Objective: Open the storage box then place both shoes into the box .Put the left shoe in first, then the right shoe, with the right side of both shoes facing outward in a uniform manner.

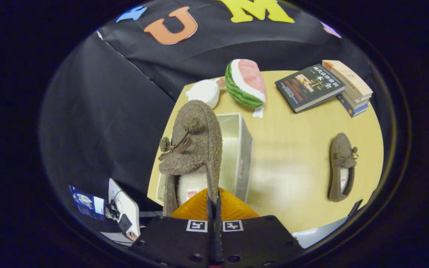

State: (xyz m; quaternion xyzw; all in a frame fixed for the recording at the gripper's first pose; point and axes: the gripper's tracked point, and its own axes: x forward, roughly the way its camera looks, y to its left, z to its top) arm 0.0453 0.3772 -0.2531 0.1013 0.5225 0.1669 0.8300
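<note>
**First shoe held over the open box**

The shoe (192, 149) was clamped in the gripper (213, 203), whose two fingers were pressed together on the edge of the heel opening. The shoe stood straight ahead of the fingers, with its long axis running away from them and the toe at the far end. It hung over the near-left part of the box (242, 149), and it covered much of the opening. The box was open, white inside, and its long axis ran the same way as the shoe. In my judgement, the coming move was a short lowering into the box, because the shoe was already above it.

The second shoe (342, 167) lay on the table (292, 149), well to the right of the box, sole down. So there were two shoes and one box.

Beyond the box were one watermelon toy (245, 82) and one white soft thing (204, 92). To the far right of the box lay one dark book (308, 87), which leaned on a stack of books (350, 86).
</note>
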